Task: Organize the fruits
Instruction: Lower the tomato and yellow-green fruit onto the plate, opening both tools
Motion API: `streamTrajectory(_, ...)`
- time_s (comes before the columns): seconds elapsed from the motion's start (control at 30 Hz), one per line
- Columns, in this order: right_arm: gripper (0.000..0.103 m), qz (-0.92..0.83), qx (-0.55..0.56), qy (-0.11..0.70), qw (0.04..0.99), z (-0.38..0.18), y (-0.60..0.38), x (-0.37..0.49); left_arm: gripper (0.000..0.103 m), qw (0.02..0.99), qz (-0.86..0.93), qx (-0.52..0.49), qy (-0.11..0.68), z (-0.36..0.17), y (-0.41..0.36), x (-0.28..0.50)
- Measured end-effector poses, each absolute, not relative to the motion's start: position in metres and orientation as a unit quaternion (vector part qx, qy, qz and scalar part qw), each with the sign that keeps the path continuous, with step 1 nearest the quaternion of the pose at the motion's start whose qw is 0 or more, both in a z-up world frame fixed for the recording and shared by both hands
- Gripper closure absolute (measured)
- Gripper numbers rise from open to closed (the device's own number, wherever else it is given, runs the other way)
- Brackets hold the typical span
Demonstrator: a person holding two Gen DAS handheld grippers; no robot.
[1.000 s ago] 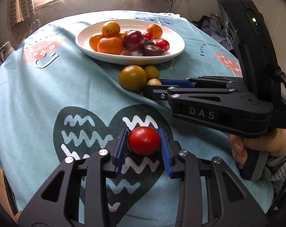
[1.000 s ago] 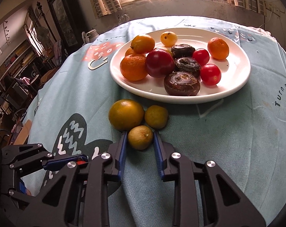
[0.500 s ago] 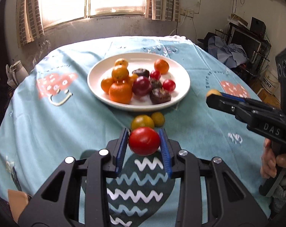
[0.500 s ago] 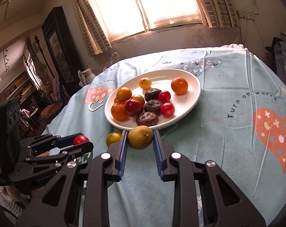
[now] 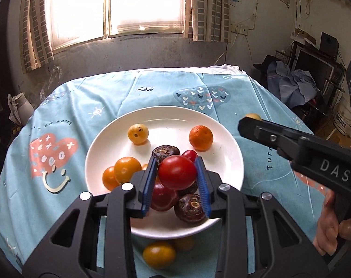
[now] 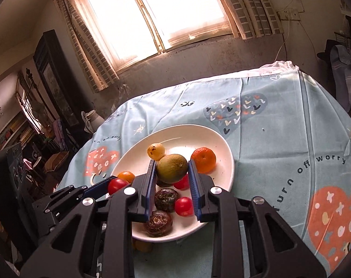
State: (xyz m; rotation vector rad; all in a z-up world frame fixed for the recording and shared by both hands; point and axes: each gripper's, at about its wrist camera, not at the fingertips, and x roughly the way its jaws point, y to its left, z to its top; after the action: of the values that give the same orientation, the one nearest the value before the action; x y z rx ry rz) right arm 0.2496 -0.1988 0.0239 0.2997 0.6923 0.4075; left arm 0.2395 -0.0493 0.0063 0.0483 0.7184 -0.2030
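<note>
My left gripper [image 5: 177, 173] is shut on a red tomato [image 5: 177, 172] and holds it in the air over the near side of the white plate [image 5: 228, 153]. My right gripper [image 6: 172, 170] is shut on a greenish-brown fruit [image 6: 172, 168] and holds it above the same plate [image 6: 219, 139]. The plate holds oranges, a yellow fruit [image 5: 138, 134], red tomatoes and dark water chestnuts [image 5: 191, 209]. The right gripper shows in the left wrist view [image 5: 249, 120] at the right, the left gripper in the right wrist view [image 6: 110, 184] at the lower left.
Two yellow-orange fruits [image 5: 159, 253] lie on the blue patterned tablecloth [image 5: 66, 129] just in front of the plate. A white jug [image 5: 21, 106] stands beyond the table's far left edge. Cluttered furniture stands to the right.
Both grippers have lifted their fruits off the cloth and moved forward and up over the plate. The two yellow-orange fruits stay on the cloth.
</note>
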Motion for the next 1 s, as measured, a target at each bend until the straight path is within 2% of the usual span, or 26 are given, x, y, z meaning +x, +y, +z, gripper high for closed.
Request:
streamTrajectory(0.43, 0.075, 0.191, 0.133, 0.390, 0.891, -0.027, -0.190, 0.296, 0.068, 0.928, -0.082, 0.032, 0.361, -0.031, -0.056, 0.262)
streamTrajectory(0.5, 0.072, 0.199, 0.144, 0.399, 0.884, -0.033, -0.190, 0.298, 0.059, 0.932, -0.070, 0.035, 0.355, -0.033, -0.056, 0.261)
streamTrajectory(0.53, 0.072, 0.200, 0.148, 0.405, 0.880, -0.037, -0.190, 0.298, 0.050, 0.932, -0.068, 0.037, 0.353, -0.034, -0.057, 0.260)
streamTrajectory(0.7, 0.071, 0.194, 0.150, 0.412, 0.878, -0.038, -0.191, 0.294, 0.047, 0.935, -0.062, 0.041, 0.347, -0.033, -0.055, 0.258)
streamTrajectory(0.77, 0.071, 0.191, 0.147, 0.407, 0.881, -0.035, -0.192, 0.292, 0.039, 0.938, -0.058, 0.043, 0.339, -0.030, -0.055, 0.254)
streamTrajectory(0.9, 0.071, 0.188, 0.148, 0.401, 0.884, -0.028, -0.194, 0.285, 0.036, 0.942, -0.057, 0.056, 0.325, -0.025, -0.056, 0.245)
streamTrajectory(0.97, 0.071, 0.188, 0.147, 0.398, 0.886, -0.025, -0.194, 0.280, 0.024, 0.945, -0.051, 0.060, 0.317, -0.023, -0.056, 0.240)
streamTrajectory(1.0, 0.071, 0.187, 0.146, 0.396, 0.887, -0.024, -0.194, 0.277, 0.022, 0.947, -0.047, 0.062, 0.311, -0.022, -0.055, 0.237)
